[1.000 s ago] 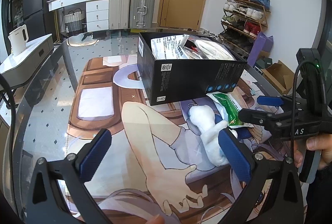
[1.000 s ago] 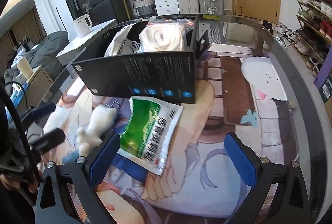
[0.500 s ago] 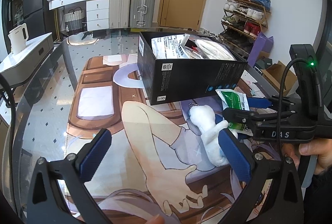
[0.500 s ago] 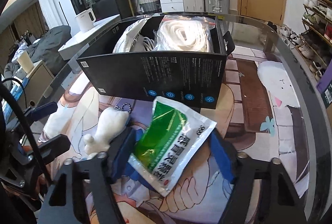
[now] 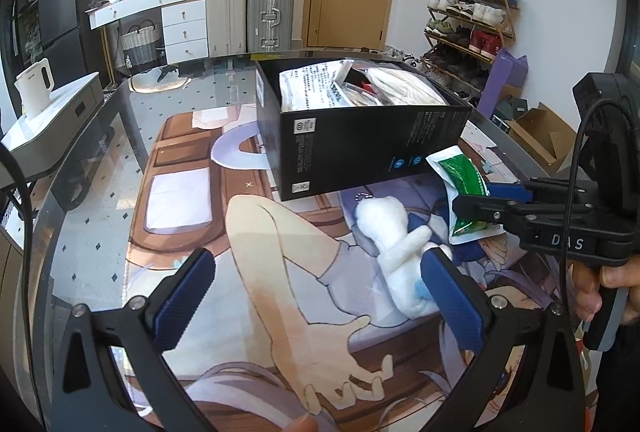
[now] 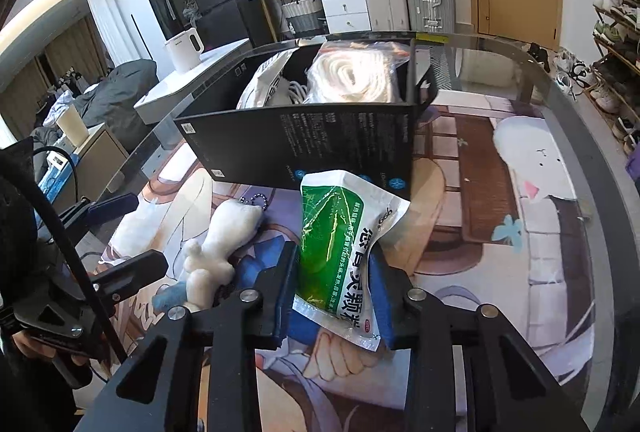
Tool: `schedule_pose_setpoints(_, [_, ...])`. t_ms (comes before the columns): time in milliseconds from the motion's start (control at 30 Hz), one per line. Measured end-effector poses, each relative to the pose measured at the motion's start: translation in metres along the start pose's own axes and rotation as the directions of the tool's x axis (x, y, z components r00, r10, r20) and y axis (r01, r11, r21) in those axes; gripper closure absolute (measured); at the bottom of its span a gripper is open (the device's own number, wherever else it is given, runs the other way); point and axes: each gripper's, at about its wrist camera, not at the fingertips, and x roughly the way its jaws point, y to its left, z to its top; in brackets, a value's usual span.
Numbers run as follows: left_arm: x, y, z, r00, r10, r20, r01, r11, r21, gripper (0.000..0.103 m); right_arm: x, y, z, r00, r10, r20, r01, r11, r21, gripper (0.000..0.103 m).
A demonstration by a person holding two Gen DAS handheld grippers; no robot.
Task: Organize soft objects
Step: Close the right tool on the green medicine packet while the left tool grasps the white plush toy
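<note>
My right gripper (image 6: 334, 284) is shut on a green and white sachet (image 6: 344, 232) and holds it just off the printed mat, in front of the black box (image 6: 320, 136). The sachet (image 5: 464, 192) and right gripper (image 5: 486, 198) also show in the left wrist view. The black box (image 5: 360, 148) holds white bagged soft items (image 6: 356, 76). A white plush toy (image 5: 396, 248) lies on the mat; in the right wrist view the toy (image 6: 220, 244) is left of the sachet. My left gripper (image 5: 316, 296) is open and empty, its right pad beside the toy.
A glass table (image 5: 92, 200) carries a printed anime mat (image 5: 272, 256). Beyond stand suitcases (image 5: 248, 16), a white dresser (image 5: 168, 20), a shoe rack (image 5: 468, 20) and a side unit with a white kettle (image 5: 36, 88). A cardboard box (image 5: 540, 136) sits on the floor at right.
My right gripper closed on the green sachet and lifted its far end off the mat. The left gripper stayed still and open beside the plush toy.
</note>
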Motion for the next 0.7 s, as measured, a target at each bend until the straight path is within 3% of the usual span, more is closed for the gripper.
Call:
schedule_pose_setpoints(300, [0.009,-0.015,0.001,0.995,-0.083,-0.05,0.081,0.996,-0.038,0.0,-0.022,-0.012,0.0,0.999,-0.005,0.045,0.004,1.0,0.015,0.069])
schedule_pose_setpoints(567, [0.022,-0.033,0.0,0.993,-0.051,-0.102,0.053,0.999,0.013,0.001,-0.028,-0.012,-0.001,0.999,-0.004,0.049,0.003,1.0,0.013,0.069])
schedule_pose_setpoints(667, [0.025,-0.036,0.0,0.992,-0.054,-0.112,0.057,0.998,0.016,0.011,-0.029,-0.012,-0.001,0.999,-0.006,0.052,0.005,1.0,0.012,0.069])
schedule_pose_setpoints(700, [0.026,-0.037,0.0,0.99,-0.065,-0.123,0.068,0.998,0.018,0.02,-0.029,-0.012,0.0,0.999,-0.006,0.052,0.006,1.0,0.011,0.069])
